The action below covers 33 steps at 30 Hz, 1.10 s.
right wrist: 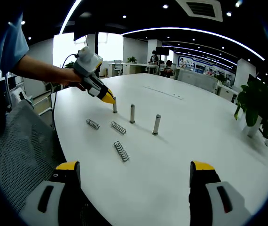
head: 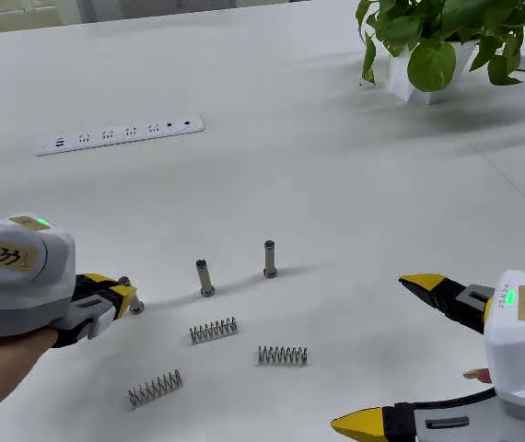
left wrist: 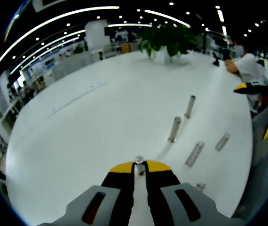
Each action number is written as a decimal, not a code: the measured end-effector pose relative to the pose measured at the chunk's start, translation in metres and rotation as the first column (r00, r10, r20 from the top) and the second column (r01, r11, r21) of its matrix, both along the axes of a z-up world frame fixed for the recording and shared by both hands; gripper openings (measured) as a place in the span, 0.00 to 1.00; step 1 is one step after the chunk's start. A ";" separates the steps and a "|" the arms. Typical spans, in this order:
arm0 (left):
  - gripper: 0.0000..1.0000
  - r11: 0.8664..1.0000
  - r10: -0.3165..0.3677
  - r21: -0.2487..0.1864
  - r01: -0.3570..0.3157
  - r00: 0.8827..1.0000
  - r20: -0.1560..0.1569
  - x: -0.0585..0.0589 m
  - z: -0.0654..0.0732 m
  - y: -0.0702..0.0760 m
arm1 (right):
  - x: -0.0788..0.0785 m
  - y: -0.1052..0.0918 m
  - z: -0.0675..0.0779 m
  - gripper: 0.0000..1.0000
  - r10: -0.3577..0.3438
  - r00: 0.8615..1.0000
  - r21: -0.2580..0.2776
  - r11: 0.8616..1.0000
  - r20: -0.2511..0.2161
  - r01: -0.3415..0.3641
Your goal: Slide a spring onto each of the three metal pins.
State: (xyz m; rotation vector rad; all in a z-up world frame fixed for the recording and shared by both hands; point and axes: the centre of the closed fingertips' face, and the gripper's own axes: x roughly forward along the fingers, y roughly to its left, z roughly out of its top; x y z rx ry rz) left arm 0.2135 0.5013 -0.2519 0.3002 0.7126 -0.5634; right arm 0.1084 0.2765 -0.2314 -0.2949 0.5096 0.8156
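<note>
Three small metal pins stand upright on the white table. My left gripper (head: 122,297) is shut on the leftmost pin (head: 134,303), whose head (left wrist: 138,161) shows between the yellow tips of the gripper (left wrist: 140,165). The middle pin (head: 205,277) and the right pin (head: 269,259) stand free. Three springs lie flat in front of them: one (head: 214,330) near the middle pin, one (head: 283,354) to its right, and one (head: 155,389) nearest me. My right gripper (head: 390,353) is open and holds nothing, off to the right of the springs. The right gripper view has the pins (right wrist: 132,113) and springs (right wrist: 121,150) ahead of its jaws.
A white power strip (head: 120,134) lies at the back left. A potted plant (head: 447,41) in a white pot stands at the back right. A grey mesh chair (right wrist: 16,155) sits beside the table edge in the right gripper view.
</note>
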 end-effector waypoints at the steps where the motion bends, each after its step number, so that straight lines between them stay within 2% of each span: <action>1: 0.08 1.000 0.000 -0.001 0.000 1.000 0.000 0.000 0.000 0.000 | 0.000 0.000 0.000 0.98 0.000 1.000 -0.001 1.000 -0.002 0.000; 11: 0.11 1.000 -0.009 -0.006 0.009 1.000 -0.004 -0.002 -0.005 -0.001 | -0.001 0.000 -0.001 0.98 0.003 1.000 -0.007 1.000 -0.005 -0.003; 21: 0.23 1.000 -0.001 -0.021 0.001 1.000 -0.011 -0.005 -0.009 -0.002 | -0.002 0.002 -0.004 0.99 0.011 1.000 -0.014 1.000 -0.012 -0.011; 24: 0.32 0.999 0.011 -0.051 -0.012 1.000 -0.020 -0.009 -0.011 -0.003 | -0.003 0.003 -0.004 0.99 0.015 1.000 -0.014 1.000 -0.012 -0.015; 26: 0.41 0.997 0.018 -0.070 -0.019 1.000 -0.019 -0.013 -0.011 -0.003 | -0.003 0.003 -0.004 0.99 0.017 1.000 -0.015 1.000 -0.015 -0.017; 29: 0.57 0.995 0.036 -0.089 -0.041 0.997 -0.062 -0.022 -0.016 0.000 | -0.003 0.004 -0.004 0.99 0.021 1.000 -0.015 1.000 -0.013 -0.021; 31: 0.70 0.994 0.050 -0.097 -0.054 0.997 -0.051 -0.026 -0.015 0.004 | -0.003 0.004 -0.004 0.99 0.022 1.000 -0.016 1.000 -0.010 -0.022; 33: 0.78 0.993 0.047 -0.108 -0.051 0.998 -0.039 -0.029 -0.015 0.006 | -0.002 0.004 -0.004 0.99 0.022 1.000 -0.017 1.000 -0.006 -0.023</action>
